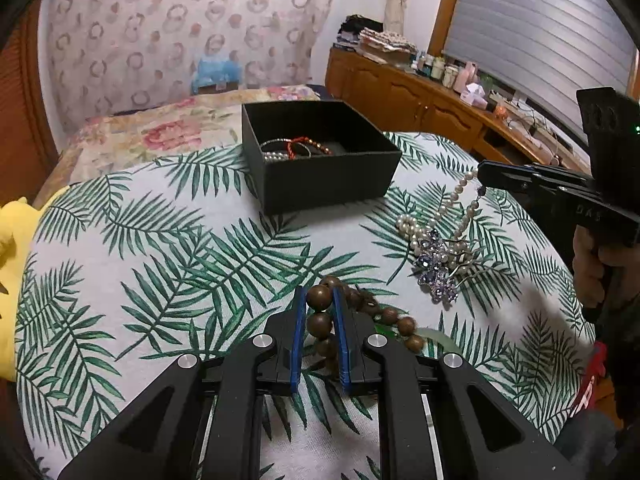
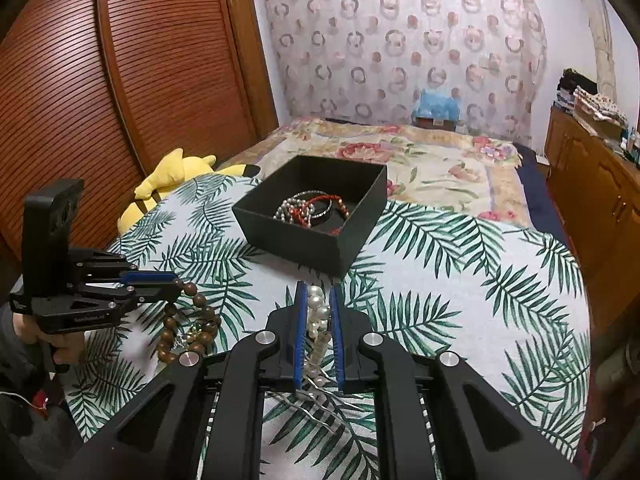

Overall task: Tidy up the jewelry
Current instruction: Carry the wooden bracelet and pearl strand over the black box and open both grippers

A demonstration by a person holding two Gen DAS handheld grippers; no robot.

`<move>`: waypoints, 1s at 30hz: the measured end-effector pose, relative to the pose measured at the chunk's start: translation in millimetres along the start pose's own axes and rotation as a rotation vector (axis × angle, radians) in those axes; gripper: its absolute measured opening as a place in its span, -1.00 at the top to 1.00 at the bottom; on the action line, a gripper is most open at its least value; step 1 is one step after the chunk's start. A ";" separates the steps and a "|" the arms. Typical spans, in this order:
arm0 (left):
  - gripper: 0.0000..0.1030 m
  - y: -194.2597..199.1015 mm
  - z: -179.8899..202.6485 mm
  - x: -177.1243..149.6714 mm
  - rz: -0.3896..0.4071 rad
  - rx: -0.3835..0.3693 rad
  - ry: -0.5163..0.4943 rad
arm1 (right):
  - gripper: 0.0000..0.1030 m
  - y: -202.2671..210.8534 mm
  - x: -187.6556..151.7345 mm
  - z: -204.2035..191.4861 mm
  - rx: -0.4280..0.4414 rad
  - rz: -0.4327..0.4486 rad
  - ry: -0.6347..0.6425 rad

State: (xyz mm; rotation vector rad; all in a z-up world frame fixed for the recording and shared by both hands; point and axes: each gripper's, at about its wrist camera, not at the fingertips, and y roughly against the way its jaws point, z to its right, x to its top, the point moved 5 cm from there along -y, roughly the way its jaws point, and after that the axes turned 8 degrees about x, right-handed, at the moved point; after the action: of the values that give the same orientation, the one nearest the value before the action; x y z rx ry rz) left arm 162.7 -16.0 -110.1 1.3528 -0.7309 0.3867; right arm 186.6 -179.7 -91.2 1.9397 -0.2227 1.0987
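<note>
A black open box (image 1: 328, 180) (image 2: 296, 236) sits on the palm-leaf cloth and holds several bracelets (image 1: 294, 148) (image 2: 312, 210). My left gripper (image 1: 319, 300) (image 2: 176, 286) is shut on a brown wooden bead bracelet (image 1: 320, 322) (image 2: 200, 320), whose other beads trail on the cloth. My right gripper (image 2: 318, 298) (image 1: 482, 178) is shut on a white pearl necklace (image 2: 318, 308) (image 1: 456, 208), lifting one end of it. The rest of the pearls lie in a pile with a blue crystal piece (image 1: 436, 268) and a silver hair fork (image 2: 316, 408).
The palm-leaf cloth (image 1: 160, 260) (image 2: 460, 300) covers a bed with a floral quilt (image 2: 432, 160) behind. A yellow plush toy (image 2: 176, 178) (image 1: 10, 240) lies at the left edge. A wooden dresser with small items (image 1: 432, 100) stands at the right. A wooden slatted wardrobe (image 2: 120, 80) is at the left.
</note>
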 end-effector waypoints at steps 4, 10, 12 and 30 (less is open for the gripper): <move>0.76 7.1 1.2 3.4 0.022 -0.003 0.003 | 0.76 11.9 11.9 -7.9 -0.006 0.029 0.025; 0.76 21.6 5.6 10.3 0.065 -0.005 -0.001 | 0.76 32.4 32.6 -19.2 -0.031 0.074 0.066; 0.76 28.1 7.4 15.8 0.087 -0.003 -0.004 | 0.76 39.0 38.9 -21.1 -0.046 0.088 0.077; 0.76 87.9 12.8 68.4 0.268 -0.005 -0.026 | 0.78 93.6 89.9 -39.4 -0.115 0.205 0.157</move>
State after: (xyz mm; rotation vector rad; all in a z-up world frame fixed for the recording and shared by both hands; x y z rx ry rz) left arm 152.4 -21.3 1.4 1.2595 -0.9377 0.5803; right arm 166.9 -184.4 43.0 1.7480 -0.3967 1.3361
